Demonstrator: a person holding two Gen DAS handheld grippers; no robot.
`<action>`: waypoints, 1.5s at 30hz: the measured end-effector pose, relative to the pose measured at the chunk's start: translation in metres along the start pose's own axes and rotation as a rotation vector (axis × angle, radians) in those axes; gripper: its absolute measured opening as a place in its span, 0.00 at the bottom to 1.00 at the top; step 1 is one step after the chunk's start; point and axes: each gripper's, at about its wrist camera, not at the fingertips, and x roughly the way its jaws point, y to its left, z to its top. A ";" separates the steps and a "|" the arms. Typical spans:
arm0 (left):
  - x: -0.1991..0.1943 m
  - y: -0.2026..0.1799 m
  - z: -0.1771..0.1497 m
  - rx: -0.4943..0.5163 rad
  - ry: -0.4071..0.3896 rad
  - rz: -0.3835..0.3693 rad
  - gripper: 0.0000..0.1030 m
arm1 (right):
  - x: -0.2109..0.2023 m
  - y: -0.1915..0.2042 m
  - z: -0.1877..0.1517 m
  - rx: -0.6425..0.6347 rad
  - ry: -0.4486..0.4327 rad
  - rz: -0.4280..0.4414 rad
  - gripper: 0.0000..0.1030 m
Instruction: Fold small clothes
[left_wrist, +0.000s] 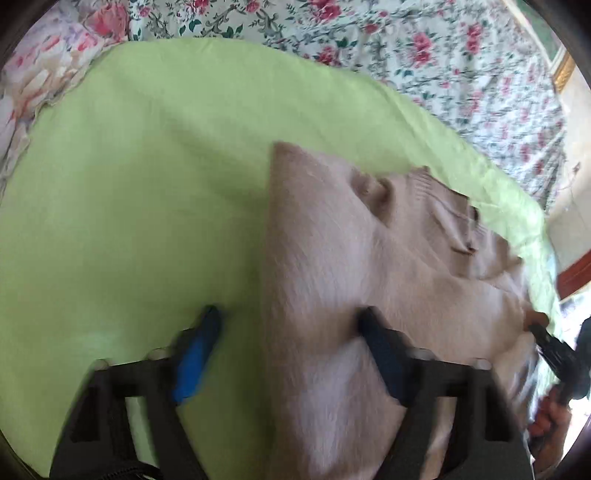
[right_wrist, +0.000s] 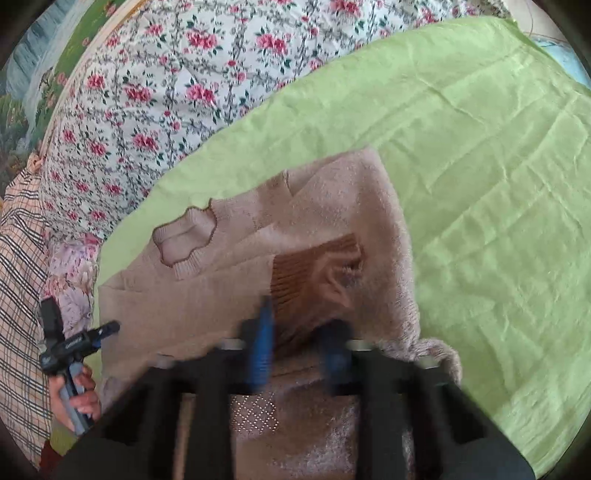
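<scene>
Right gripper (right_wrist: 299, 332): pinching sweater (right_wrist: 325, 206) | left gripper (left_wrist: 288, 325): jaws apart over sweater edge, nothing held | green sheet (right_wrist: 480, 147) under it

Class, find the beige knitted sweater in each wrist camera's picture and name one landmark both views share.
Left wrist view: the beige knitted sweater fills the centre and lower right, running under the right-hand finger of the left gripper.
Right wrist view: the sweater lies in the centre and lower middle, collar to the left, brown ribbed cuff just ahead of the right gripper.
Shared landmark: the green sheet under the sweater.
</scene>
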 end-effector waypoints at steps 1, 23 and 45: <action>-0.001 -0.003 0.001 0.012 -0.016 -0.003 0.08 | -0.004 0.004 0.000 -0.017 -0.019 0.006 0.10; -0.005 -0.006 -0.014 0.056 -0.155 0.188 0.25 | -0.006 0.004 -0.023 -0.058 0.025 -0.056 0.13; -0.061 -0.027 -0.120 0.229 -0.096 0.211 0.40 | -0.033 0.014 -0.015 -0.107 -0.076 -0.021 0.51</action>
